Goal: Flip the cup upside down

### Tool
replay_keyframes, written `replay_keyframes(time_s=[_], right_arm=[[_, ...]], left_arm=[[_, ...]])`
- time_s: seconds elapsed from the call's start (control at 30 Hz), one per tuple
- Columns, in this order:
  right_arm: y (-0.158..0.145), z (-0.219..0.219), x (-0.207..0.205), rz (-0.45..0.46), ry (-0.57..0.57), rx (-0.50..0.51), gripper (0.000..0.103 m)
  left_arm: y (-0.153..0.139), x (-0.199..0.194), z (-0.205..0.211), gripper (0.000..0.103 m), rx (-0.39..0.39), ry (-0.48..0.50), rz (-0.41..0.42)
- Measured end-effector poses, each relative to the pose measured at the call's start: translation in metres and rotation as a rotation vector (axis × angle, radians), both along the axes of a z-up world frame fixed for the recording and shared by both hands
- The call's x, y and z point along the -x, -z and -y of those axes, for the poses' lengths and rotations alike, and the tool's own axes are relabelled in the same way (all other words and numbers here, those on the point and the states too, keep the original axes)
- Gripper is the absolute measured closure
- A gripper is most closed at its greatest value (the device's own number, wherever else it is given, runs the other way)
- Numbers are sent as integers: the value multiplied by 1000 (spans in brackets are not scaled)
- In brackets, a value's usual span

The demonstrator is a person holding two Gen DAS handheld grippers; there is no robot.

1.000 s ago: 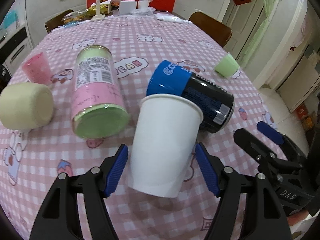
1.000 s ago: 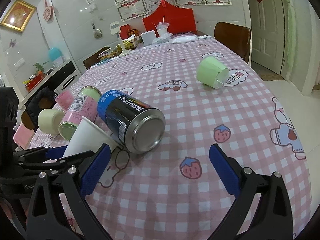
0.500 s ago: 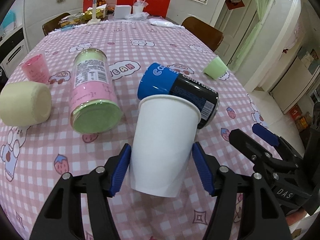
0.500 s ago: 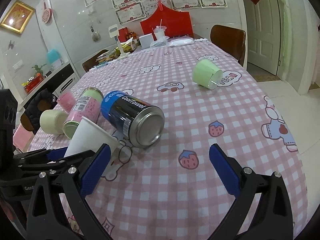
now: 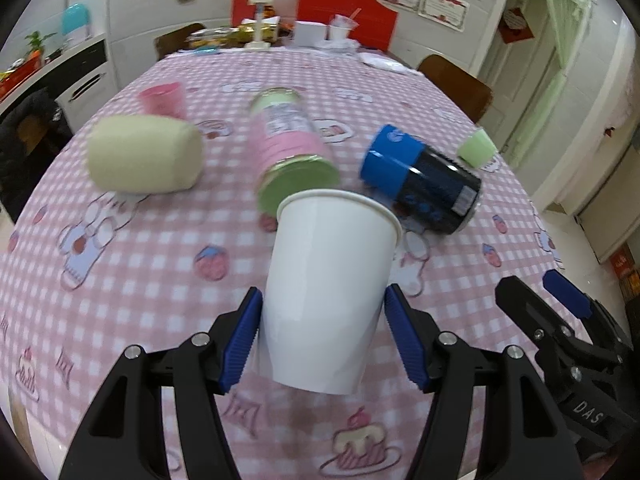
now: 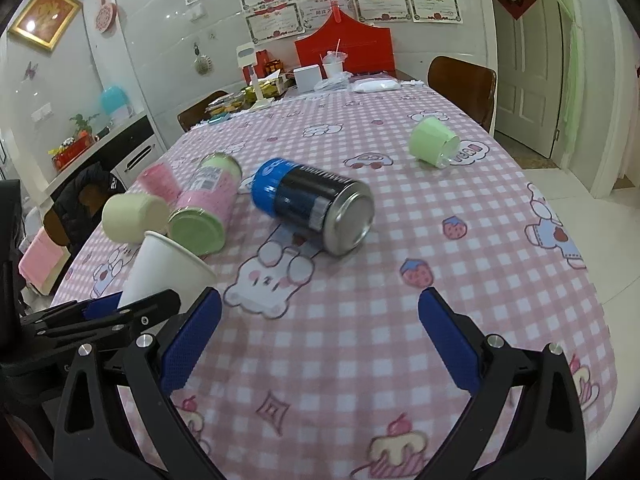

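Between left gripper (image 5: 322, 338) pads: white cup (image 5: 328, 292), clamped.

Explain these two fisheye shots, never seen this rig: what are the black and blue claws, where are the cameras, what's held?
No robot: a person holds a two-finger gripper in each hand, each carrying a forward-looking fisheye camera. The left wrist view shows the left gripper shut on a white paper cup, mouth up, lifted off the pink checked tablecloth. The right wrist view shows the right gripper open and empty. Lying on the cloth: a blue and black can, a pink jar with a green lid, a cream cup, a pink cup and a green cup.
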State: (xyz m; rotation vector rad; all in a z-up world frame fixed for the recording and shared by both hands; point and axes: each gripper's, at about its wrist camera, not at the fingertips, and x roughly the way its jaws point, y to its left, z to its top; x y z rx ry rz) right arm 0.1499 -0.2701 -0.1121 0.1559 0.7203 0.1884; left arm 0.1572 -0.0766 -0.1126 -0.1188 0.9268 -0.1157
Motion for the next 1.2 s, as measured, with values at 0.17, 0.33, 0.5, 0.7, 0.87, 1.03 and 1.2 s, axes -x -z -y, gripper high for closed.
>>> replay_keyframes(time_s=[0.17,0.33,0.5,0.7,0.87,1.03,1.2], right_arm=[[3,-15,13,-10,21,20,8],[7,-19,21,-23,60,30,8],[7,-20,27,-31,86,43,8],[6,-18,32,-29,107,48,8],[7,-20,35,-33,107,50,8],[1,-18,41,-19,121,49,8],[-12,-19,50,10,135,36,8]], left_arm=[[6,10,-16,40,36,-47,-24],[13,15,-19,40,68,-65,-24],[15,17,-18,39,109,-22,-14],[20,15,-13,35,95,44,-50],[22,14,-10,35,76,70,-73],[12,18,-12,35,59,93,-40],[-13,25,-20,35,55,142,40]])
